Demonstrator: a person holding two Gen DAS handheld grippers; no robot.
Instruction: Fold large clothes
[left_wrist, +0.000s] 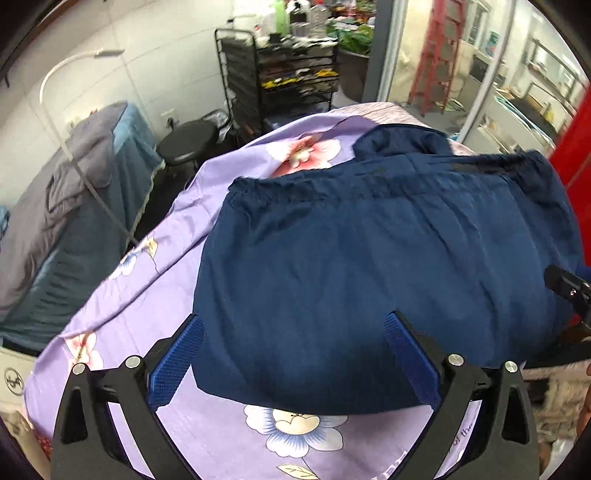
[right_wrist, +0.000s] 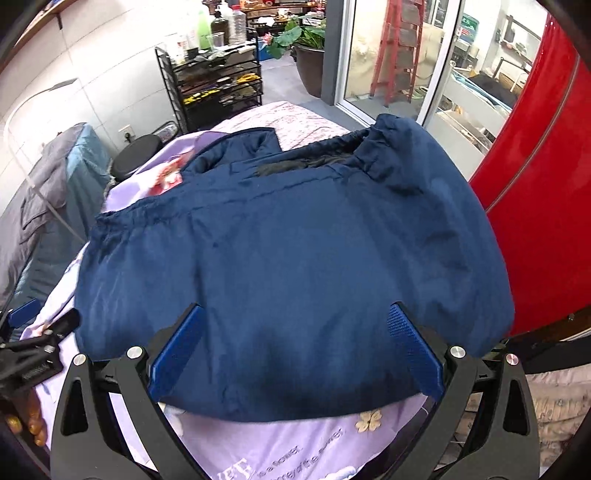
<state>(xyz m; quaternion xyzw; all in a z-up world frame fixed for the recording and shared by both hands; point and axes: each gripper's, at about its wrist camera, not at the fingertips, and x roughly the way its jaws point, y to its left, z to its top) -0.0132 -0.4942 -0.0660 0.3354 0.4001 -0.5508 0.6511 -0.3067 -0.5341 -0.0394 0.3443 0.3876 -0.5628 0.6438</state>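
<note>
Jacket (left_wrist: 369, 258) on floral sheet (left_wrist: 166, 266)

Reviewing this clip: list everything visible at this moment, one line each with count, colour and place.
jacket: one, navy, folded on the sheet
floral sheet: one, lilac, covering the bed
shelf cart: one, black, cluttered, by the far wall
stool: one, black, beyond the bed
ladder: one, red, behind the glass door
potted plant: one, green, near the door
left gripper: one, black with blue pads, open above the jacket's near edge
right gripper: one, same colours, open over the jacket
</note>
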